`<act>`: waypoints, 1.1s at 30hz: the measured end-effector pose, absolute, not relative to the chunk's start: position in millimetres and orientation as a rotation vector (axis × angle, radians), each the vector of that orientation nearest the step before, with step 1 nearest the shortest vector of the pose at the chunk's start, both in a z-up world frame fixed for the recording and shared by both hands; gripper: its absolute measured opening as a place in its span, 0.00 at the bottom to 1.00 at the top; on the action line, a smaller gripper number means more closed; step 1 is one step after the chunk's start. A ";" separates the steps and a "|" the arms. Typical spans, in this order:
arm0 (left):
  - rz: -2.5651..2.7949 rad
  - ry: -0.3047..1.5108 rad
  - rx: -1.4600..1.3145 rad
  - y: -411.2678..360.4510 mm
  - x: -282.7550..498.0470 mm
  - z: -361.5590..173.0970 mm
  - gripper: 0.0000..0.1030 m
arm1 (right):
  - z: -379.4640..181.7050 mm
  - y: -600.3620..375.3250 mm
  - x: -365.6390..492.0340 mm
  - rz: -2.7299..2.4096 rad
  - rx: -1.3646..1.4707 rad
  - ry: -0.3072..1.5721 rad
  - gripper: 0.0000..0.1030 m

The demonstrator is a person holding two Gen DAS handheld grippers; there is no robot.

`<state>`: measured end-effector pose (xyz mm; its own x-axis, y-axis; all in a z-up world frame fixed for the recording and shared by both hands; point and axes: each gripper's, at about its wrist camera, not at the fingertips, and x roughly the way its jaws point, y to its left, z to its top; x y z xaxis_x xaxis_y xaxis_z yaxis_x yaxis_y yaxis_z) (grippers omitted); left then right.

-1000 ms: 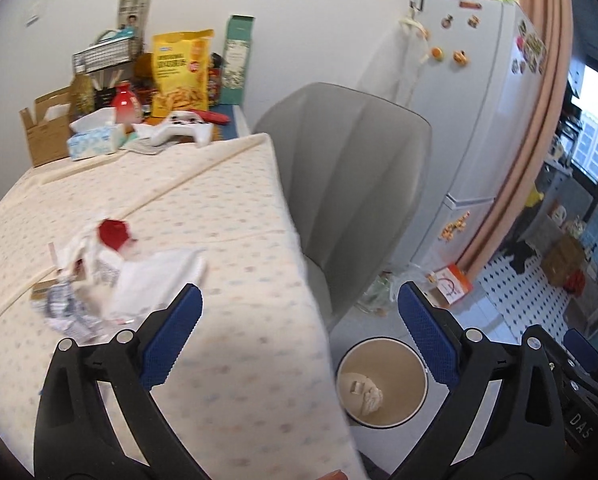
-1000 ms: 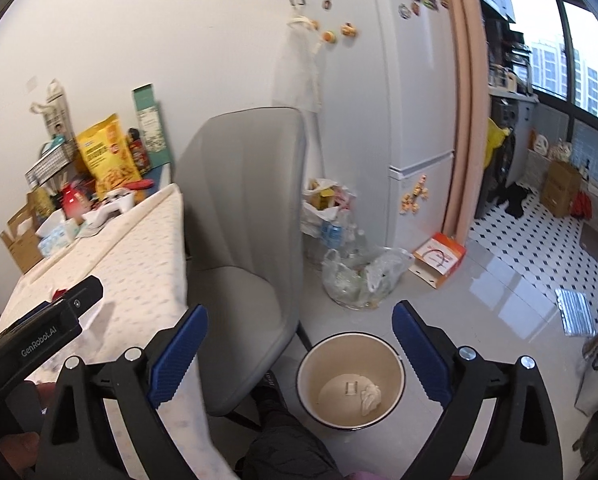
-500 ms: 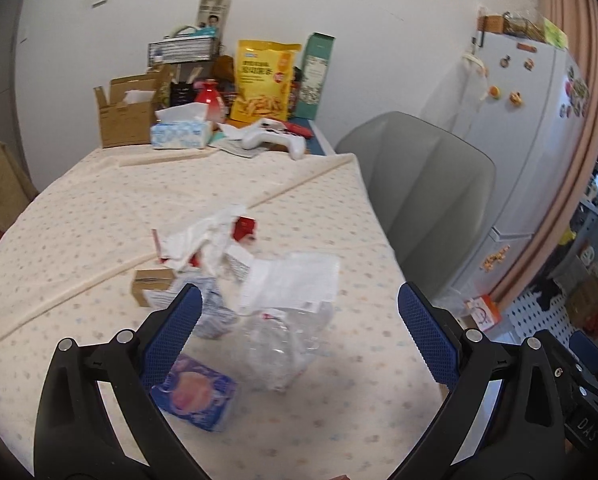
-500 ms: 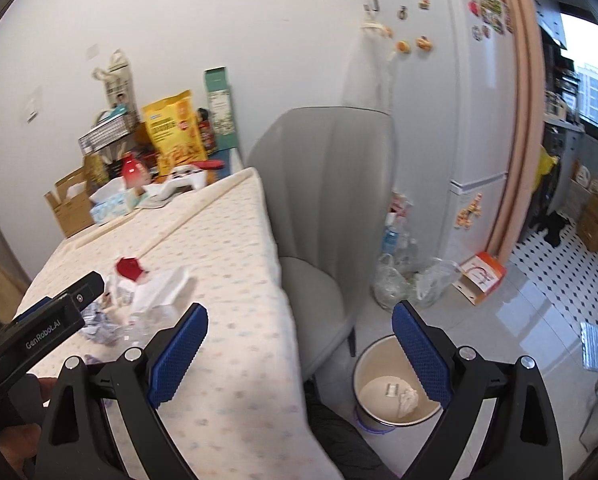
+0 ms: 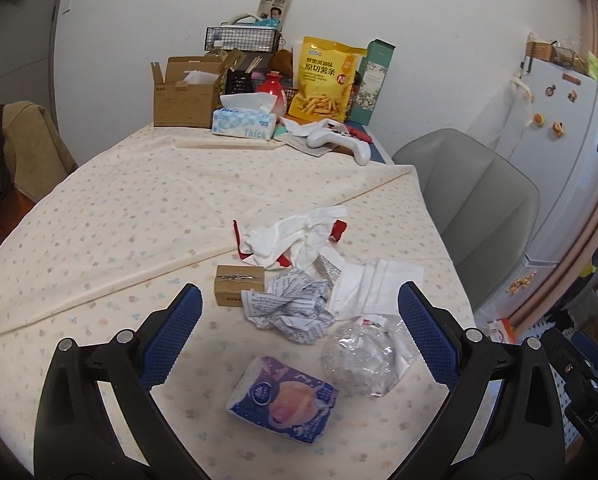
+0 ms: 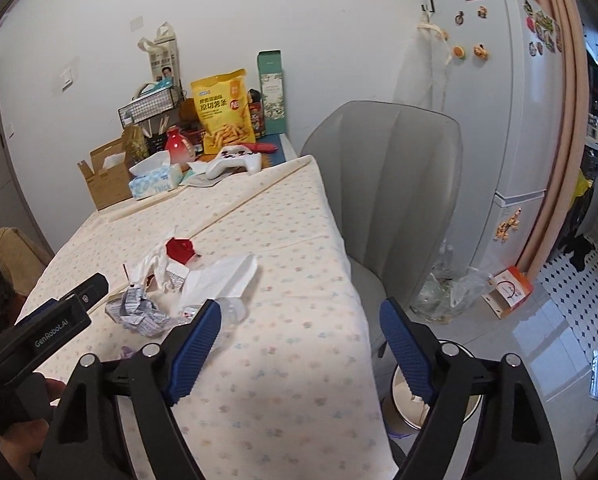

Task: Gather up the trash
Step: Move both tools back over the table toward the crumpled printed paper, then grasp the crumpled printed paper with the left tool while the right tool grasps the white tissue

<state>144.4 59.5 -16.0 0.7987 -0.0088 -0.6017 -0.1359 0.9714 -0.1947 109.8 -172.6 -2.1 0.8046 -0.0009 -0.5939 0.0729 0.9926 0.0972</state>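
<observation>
A pile of trash lies on the table: a blue snack wrapper [image 5: 283,400], a crumpled clear plastic bottle [image 5: 361,356], crumpled printed paper [image 5: 289,304], a small cardboard box [image 5: 239,285], white paper sheets [image 5: 373,284] and a white-and-red wrapper [image 5: 295,236]. My left gripper [image 5: 299,344] is open and empty, just above the blue wrapper and the bottle. My right gripper [image 6: 301,344] is open and empty over the table's right edge. The trash bin [image 6: 415,408] stands on the floor, partly hidden behind my right finger. The pile also shows in the right wrist view [image 6: 179,280].
The far end of the table holds a tissue box [image 5: 245,120], a cardboard box [image 5: 185,96], a yellow snack bag [image 5: 325,80] and a white game controller [image 5: 339,140]. A grey chair [image 6: 395,184] stands beside the table. A white fridge [image 6: 495,120] stands behind it.
Both grippers swung left from the floor bin toward the table. The left one now hangs over the trash pile; the right one now faces the table edge.
</observation>
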 end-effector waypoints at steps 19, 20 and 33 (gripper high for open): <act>0.114 0.776 -0.201 59.3 195.5 -65.0 0.88 | -35.8 -150.2 159.4 0.028 0.128 0.724 0.61; 0.115 0.785 -0.204 59.6 198.5 -67.1 0.83 | -36.6 -149.2 161.9 0.030 0.128 0.726 0.61; 0.168 0.656 -0.208 69.3 206.5 -42.1 0.26 | -44.8 -134.1 195.9 0.075 0.147 0.751 0.61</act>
<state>206.5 69.3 -42.1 0.7799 0.0889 -0.6196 -0.2201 0.9656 -0.1385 195.9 -134.1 -44.8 0.7292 0.1205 -0.6736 -0.0158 0.9871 0.1595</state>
